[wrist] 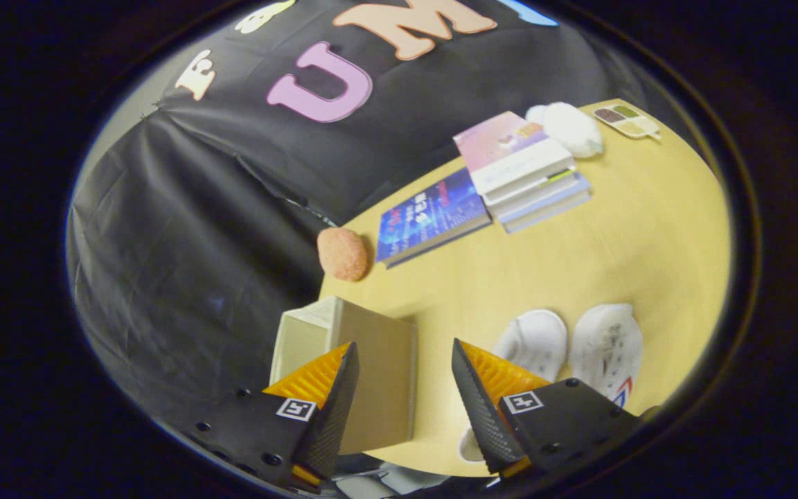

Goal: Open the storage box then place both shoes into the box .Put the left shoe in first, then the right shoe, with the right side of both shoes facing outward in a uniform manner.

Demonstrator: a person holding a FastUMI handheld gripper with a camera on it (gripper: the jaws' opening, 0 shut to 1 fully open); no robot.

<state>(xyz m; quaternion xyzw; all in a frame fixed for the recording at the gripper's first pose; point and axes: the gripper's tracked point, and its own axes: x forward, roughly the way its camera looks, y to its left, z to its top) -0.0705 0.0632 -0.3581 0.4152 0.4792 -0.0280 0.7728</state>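
Gripper view: the tool (402, 360) hangs released, fingers spread and grasping nothing, above the yellow bench (579, 249). The storage box (350, 367) sits between the fingers. 2 white shoes (572, 343) lie right of the box.

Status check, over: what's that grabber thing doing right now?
Tool open, holding nothing. Storage box just ahead between its fingers, untouched. Both shoes on the table beside it. Nothing in the way.
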